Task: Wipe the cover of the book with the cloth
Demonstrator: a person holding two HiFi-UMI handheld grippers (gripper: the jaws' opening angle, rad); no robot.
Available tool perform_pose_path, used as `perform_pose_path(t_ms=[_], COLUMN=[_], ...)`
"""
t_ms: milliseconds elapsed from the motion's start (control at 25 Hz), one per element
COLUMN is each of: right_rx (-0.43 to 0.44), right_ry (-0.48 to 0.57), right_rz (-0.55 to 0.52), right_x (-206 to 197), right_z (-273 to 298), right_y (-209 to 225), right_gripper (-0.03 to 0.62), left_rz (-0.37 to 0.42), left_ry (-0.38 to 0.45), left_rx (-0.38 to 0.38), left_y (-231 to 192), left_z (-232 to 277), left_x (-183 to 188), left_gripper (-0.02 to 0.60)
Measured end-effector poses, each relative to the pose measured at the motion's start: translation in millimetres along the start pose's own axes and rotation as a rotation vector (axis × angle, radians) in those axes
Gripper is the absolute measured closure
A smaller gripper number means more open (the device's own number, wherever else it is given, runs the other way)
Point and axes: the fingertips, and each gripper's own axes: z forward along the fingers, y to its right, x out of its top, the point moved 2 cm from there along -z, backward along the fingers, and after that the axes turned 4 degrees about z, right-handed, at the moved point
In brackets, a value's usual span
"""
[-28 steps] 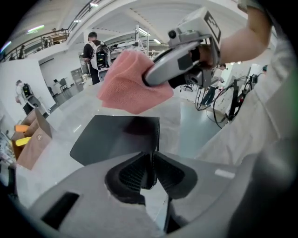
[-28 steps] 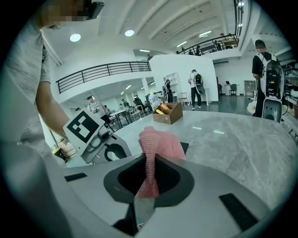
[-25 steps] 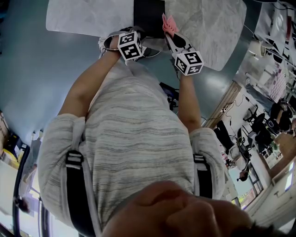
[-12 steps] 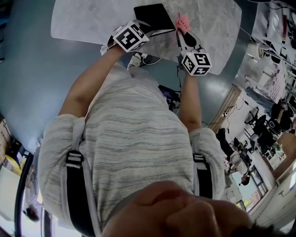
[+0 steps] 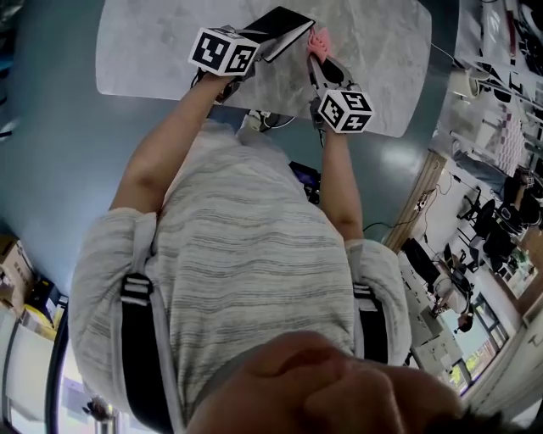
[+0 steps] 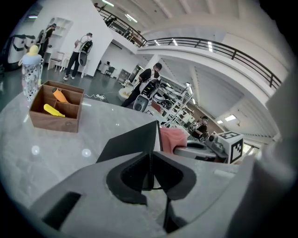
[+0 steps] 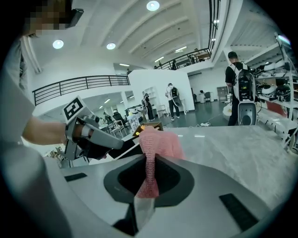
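The black book (image 5: 280, 25) is tilted, with one edge lifted off the marble table (image 5: 161, 42). My left gripper (image 5: 254, 44) is shut on the book's near edge, and the dark cover (image 6: 132, 142) rises just beyond the closed jaws (image 6: 150, 160). My right gripper (image 5: 316, 61) is shut on the pink cloth (image 5: 320, 38). The cloth (image 7: 156, 142) bunches above the right gripper's tips (image 7: 150, 165). It hangs right beside the book's right side (image 6: 173, 138); I cannot tell whether it touches the cover.
A wooden box (image 6: 57, 108) holding yellow and orange items stands on the table to the far left. A patterned bottle (image 6: 30, 69) stands behind it. Several people stand in the hall beyond. The table's near edge (image 5: 280, 114) lies under my forearms.
The left gripper has swung left and up, tipping the book from flat to tilted. The right gripper has carried the cloth up and left, close to the book's side.
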Motion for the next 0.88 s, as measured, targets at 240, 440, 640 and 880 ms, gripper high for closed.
perform_pose_path(t_ms=[240, 440, 640, 880], right_rx=[0.069, 0.134, 0.21, 0.266], right_ry=[-0.011, 0.005, 0.004, 0.015], right_rz=[-0.002, -0.03, -0.053, -0.066], right_x=[15.9, 35.1, 45.5, 56.6], right_z=[46.6, 80.1, 108.7, 133.9], right_y=[-29.1, -58.1, -85.2, -119.3], right_gripper=[0.559, 0.559, 0.559, 0.559], left_rz=[-0.096, -0.196, -0.237, -0.312], left_ry=[0.078, 0.137, 0.175, 0.202], left_rx=[0.004, 0.003, 0.041, 0.121], left_y=[-21.1, -45.5, -70.0, -113.9], left_z=[-17.5, -41.5, -66.0, -104.4], left_x=[16.7, 20.9, 17.6, -3.6], left_gripper=[0.535, 0.537, 0.541, 0.548])
